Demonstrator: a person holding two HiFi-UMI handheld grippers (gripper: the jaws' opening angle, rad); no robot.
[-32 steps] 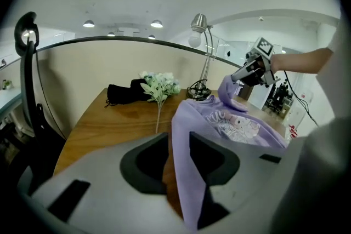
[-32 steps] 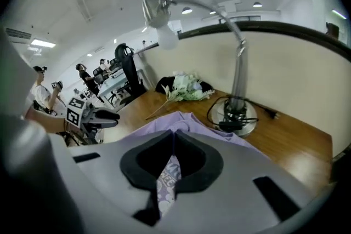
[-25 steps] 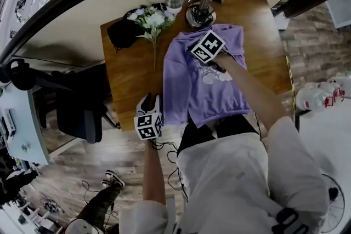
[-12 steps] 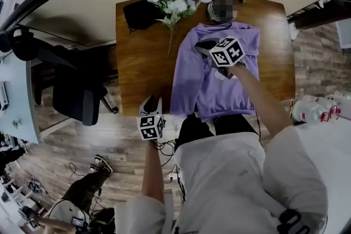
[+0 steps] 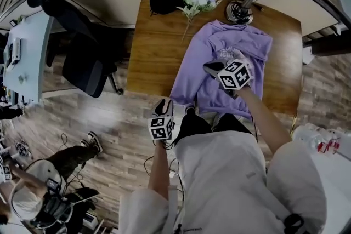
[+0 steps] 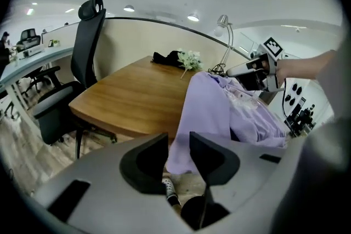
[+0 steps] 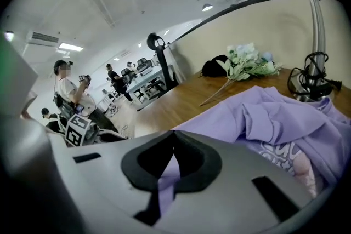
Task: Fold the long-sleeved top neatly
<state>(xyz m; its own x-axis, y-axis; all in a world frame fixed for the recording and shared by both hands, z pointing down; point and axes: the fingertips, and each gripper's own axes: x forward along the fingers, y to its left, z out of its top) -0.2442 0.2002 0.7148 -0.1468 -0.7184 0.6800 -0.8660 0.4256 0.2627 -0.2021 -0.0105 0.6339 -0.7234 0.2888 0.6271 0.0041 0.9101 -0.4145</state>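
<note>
Two grippers: the right gripper (image 5: 212, 68) has its fingers just clenched on the purple top (image 5: 198, 55) lying on the table (image 5: 156, 41); the left gripper (image 5: 163, 103) hangs with its fingers released and empty.

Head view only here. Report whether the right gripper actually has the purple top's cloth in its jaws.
Observer: In the right gripper view, the right gripper is shut, with a strip of the purple long-sleeved top pinched between its jaws.
Operator: Now give me the left one.
Observer: In the left gripper view, the left gripper has its jaws apart and holds nothing. The top's hem, hanging off the edge of the table, only shows beyond the gap.
</note>
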